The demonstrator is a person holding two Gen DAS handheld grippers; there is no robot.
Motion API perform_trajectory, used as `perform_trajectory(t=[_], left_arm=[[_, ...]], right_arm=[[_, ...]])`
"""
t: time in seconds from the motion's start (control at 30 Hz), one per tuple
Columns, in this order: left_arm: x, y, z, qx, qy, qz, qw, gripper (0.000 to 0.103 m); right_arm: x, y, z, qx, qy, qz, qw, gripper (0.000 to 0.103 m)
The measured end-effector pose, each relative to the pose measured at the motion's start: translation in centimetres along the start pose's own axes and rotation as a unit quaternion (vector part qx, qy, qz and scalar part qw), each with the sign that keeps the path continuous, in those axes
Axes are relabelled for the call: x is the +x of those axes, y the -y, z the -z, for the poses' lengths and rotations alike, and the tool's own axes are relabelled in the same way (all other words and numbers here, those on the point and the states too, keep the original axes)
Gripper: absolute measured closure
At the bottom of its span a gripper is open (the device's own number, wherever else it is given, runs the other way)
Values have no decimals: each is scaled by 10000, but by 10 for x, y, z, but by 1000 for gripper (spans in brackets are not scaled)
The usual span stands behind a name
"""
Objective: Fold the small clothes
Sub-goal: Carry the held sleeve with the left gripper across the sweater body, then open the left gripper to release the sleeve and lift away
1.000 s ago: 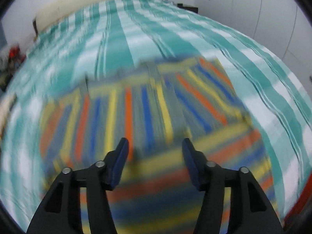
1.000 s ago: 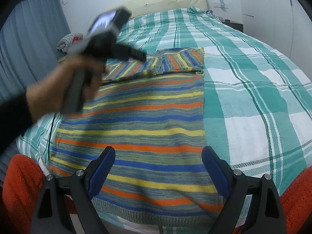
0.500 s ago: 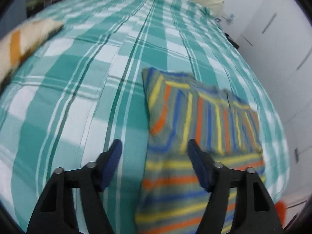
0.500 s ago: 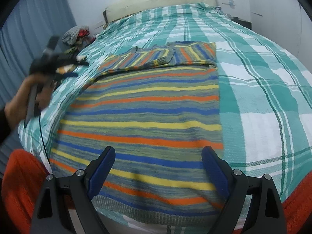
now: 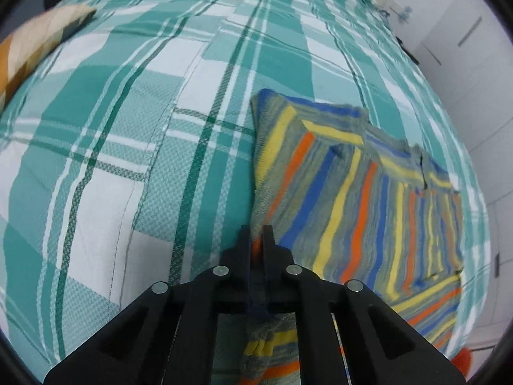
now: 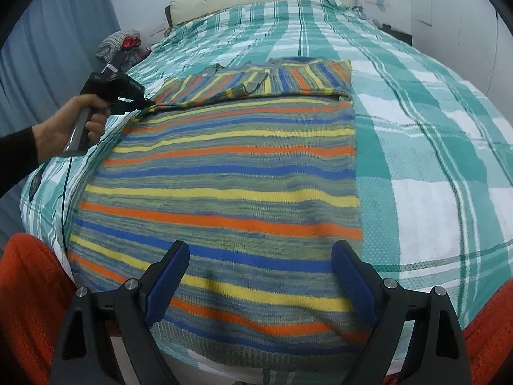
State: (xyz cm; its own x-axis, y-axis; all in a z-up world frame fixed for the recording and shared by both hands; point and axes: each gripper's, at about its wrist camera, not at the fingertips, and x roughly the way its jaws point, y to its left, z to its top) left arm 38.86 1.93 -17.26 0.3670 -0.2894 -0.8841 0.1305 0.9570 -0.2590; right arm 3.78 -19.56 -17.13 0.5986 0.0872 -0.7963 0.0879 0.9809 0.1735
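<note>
A striped knit sweater (image 6: pixel 231 173) lay flat on the bed (image 6: pixel 433 147), over its teal-and-white plaid cover, reaching from the near edge to about the middle of the mattress. Its bands ran orange, yellow and blue on a grey-green ground, and a sleeve (image 6: pixel 288 78) was folded across the far end so that its stripes crossed the body's. The left gripper (image 5: pixel 256 234) had just been closing, and its fingers were narrowed onto the sweater's left edge, with a pinch of knit showing between them. A hand (image 6: pixel 69 122) with a dark sleeve held that tool at the bed's left side. The right gripper (image 6: pixel 259 276) hovered over the near hem with fingers spread wide, holding nothing. No containers showed.
</note>
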Motion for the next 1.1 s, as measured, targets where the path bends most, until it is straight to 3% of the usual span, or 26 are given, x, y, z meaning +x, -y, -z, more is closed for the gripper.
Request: perform_trajectory(t=[0.03, 0.07, 0.1, 0.17, 0.37, 0.6, 0.73, 0.9, 1.0, 1.1], left_arm=[[0, 1, -1, -4, 3, -74, 10000, 91], [-2, 1, 0, -56, 20, -111, 9999, 82], [-5, 0, 1, -142, 62, -154, 9998, 66], [-14, -5, 8, -259, 222, -260, 9991, 43], [-68, -22, 69, -106, 699, -514, 9962, 20], [-102, -30, 159, -129, 923, -583, 9939, 17], [-104, -40, 185, -280, 1037, -683, 9919, 14], [-95, -61, 196, -330, 1055, -1109, 9877, 12], [-87, -66, 198, -328, 989, -1185, 9875, 7], [-81, -66, 198, -395, 910, -1196, 9878, 2]], right_arm=[[2, 1, 0, 17, -23, -19, 10000, 13], [2, 1, 0, 20, -23, -28, 10000, 13], [1, 1, -1, 17, -4, -40, 10000, 13], [-3, 1, -2, 7, 71, -41, 10000, 13], [-8, 12, -6, 185, 210, 82, 9996, 13], [-14, 33, -22, 391, 437, 341, 9977, 13], [-23, 70, -44, 673, 691, 726, 9927, 13], [-33, 126, -64, 991, 1003, 1407, 9800, 10], [-21, 149, -62, 843, 865, 1805, 9761, 9], [9, 173, -48, 955, 259, 1810, 9785, 9]])
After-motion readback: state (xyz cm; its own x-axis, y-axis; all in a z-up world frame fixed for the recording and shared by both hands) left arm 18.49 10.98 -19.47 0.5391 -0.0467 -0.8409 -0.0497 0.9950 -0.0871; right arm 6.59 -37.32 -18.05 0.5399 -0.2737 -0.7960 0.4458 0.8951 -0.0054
